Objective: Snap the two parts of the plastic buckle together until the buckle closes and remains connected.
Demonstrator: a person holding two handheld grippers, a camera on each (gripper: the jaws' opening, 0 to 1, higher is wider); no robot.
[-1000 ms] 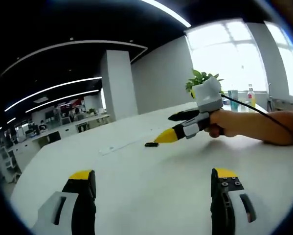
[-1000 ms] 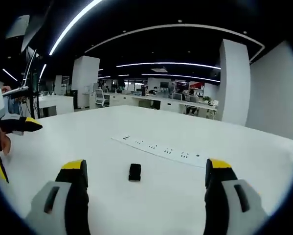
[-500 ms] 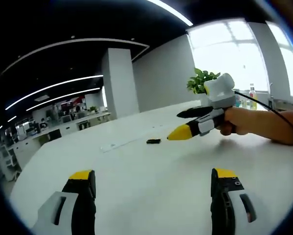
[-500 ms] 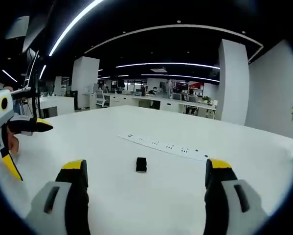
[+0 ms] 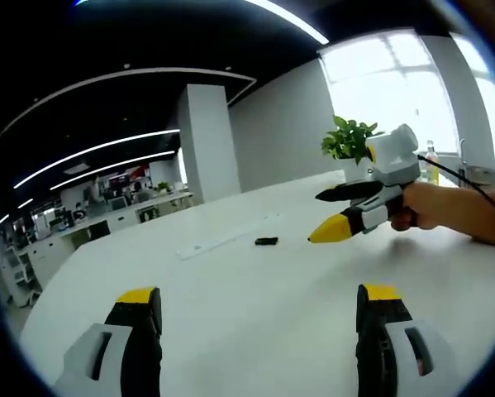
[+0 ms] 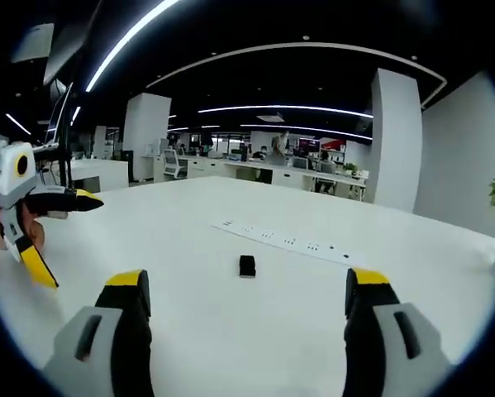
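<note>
Since a second ago the right gripper (image 5: 340, 210) has been drawn back from the buckle (image 5: 266, 241): in the left gripper view its yellow tip was then just beside the black piece and is now held well apart from it, off to the right and raised above the table (image 5: 230, 314). In the right gripper view the buckle (image 6: 247, 265) is seen smaller and higher in the picture than before, dead ahead between the two jaws, just short of the white power strip (image 6: 288, 243). Whether the black piece is one part or both parts already joined cannot be told. The right gripper (image 6: 245, 291) is held with its jaws wide apart and nothing between them; the left gripper (image 5: 255, 304) likewise, empty and spread. From the left gripper the buckle lies ahead and far out across the table, its long axis running across that view. The right gripper is judged the nearer of the two, so the first grasp is expected from that side
</note>
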